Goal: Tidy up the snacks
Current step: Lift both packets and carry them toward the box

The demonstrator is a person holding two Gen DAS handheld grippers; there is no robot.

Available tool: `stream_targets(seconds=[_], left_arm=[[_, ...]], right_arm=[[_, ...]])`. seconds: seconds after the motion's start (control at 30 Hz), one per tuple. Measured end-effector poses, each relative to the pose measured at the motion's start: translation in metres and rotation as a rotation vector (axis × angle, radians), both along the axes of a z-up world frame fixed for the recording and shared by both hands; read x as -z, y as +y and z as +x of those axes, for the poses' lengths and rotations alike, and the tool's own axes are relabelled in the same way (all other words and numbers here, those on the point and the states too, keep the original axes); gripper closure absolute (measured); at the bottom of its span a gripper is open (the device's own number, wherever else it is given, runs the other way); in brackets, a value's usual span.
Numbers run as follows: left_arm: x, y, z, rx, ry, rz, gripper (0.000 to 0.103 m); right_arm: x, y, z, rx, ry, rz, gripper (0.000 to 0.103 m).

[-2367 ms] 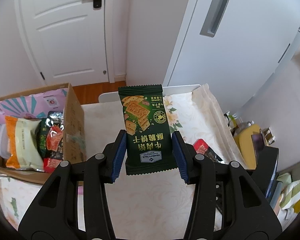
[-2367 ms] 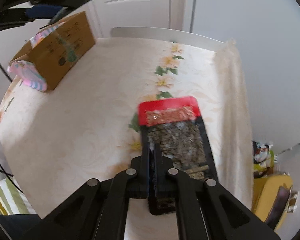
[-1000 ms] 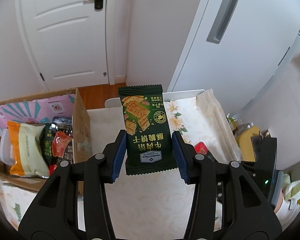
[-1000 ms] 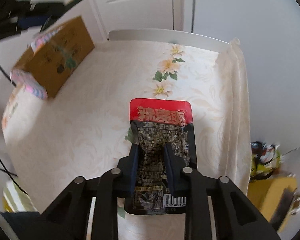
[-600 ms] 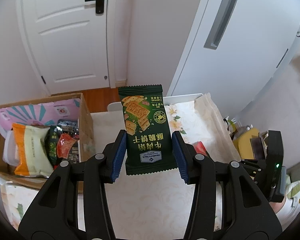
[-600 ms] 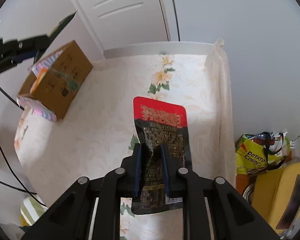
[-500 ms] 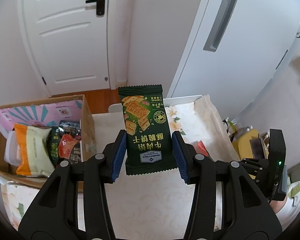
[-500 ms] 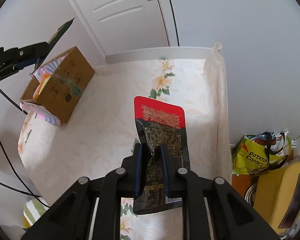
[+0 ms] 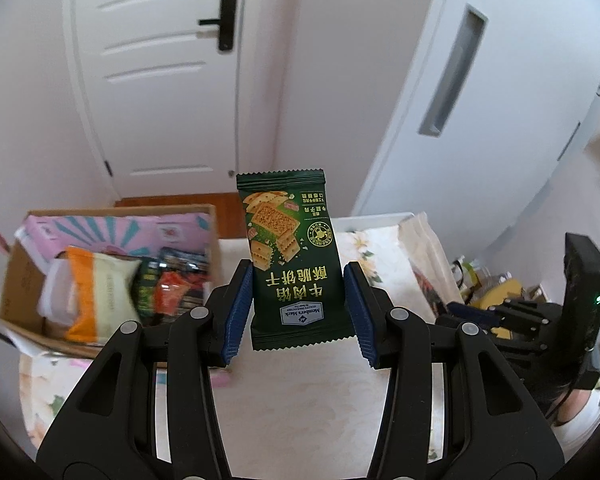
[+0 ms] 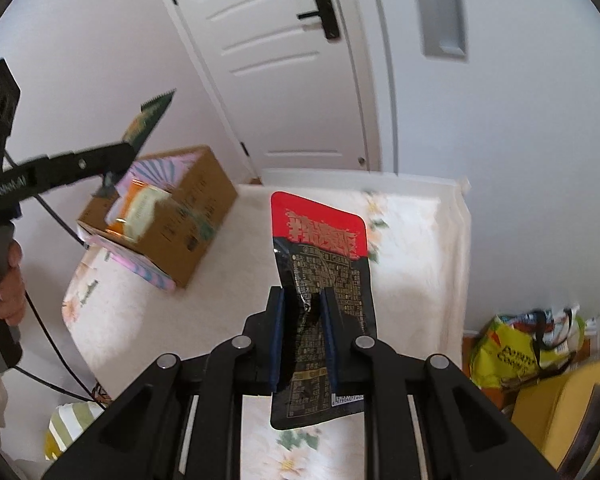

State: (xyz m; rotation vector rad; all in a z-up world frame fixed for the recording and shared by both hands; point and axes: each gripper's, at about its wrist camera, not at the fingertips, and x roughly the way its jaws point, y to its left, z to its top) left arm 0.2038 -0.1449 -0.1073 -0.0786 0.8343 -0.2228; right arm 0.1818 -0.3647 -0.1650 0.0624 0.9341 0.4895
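A cardboard box [image 9: 216, 248] holding snack packets [image 9: 96, 292] sits on the table [image 9: 300, 400], left of the door-side far edge.

Dark green cracker packet [image 9: 290, 258], red-topped black pouch [image 10: 324, 276], brown cardboard box [image 10: 188, 216], cream floral tablecloth [image 10: 416, 240]

Green cracker packet [image 9: 288, 256] upright; red-black pouch [image 10: 324, 276] (airborne).
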Motion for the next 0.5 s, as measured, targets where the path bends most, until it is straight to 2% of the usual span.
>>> stream_targets(seconds=[0.3, 0.5], left_arm=[[-0.028, 0.079, 0.005, -0.109, -0.043, 0.001, 0.061], [-0.016, 0.158, 0.028, -0.168, 0.008, 0.030, 0.061]], right_arm=[[-0.053, 0.065, 0.021, -0.104, -0.103, 0.022, 0.087], [-0.073, 0.132, 0.037, -0.159, -0.135, 0.048, 0.087]])
